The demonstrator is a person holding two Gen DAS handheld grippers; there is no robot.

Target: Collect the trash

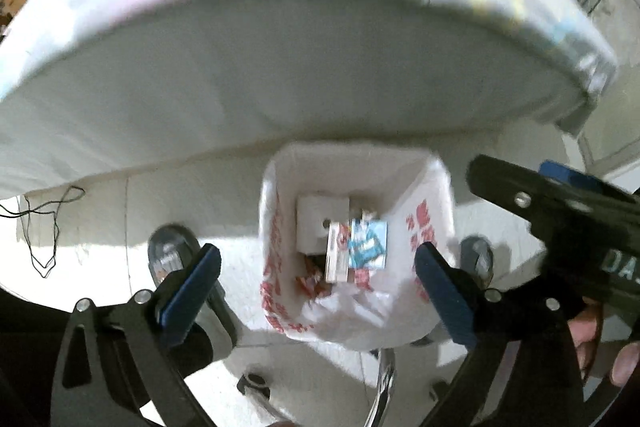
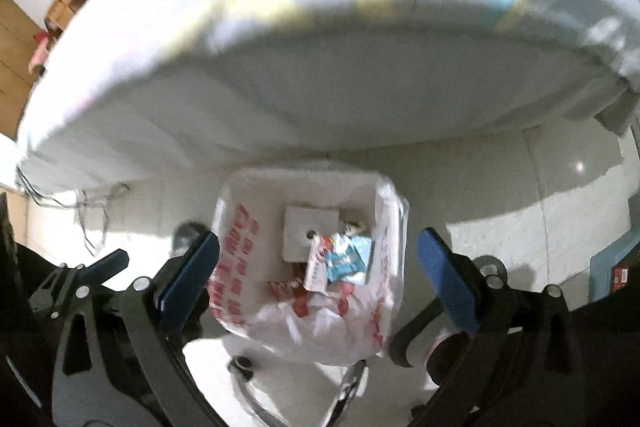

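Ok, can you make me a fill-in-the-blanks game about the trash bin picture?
1. The bag lining the bin is white with ____ print.
2. Both grippers, left and right, have their jaws ____.
3. The packet with blue on it lies ____ the bag.
4. The biggest thing in the bag is a white ____ with a small hole.

Missing words: red; open; inside; box
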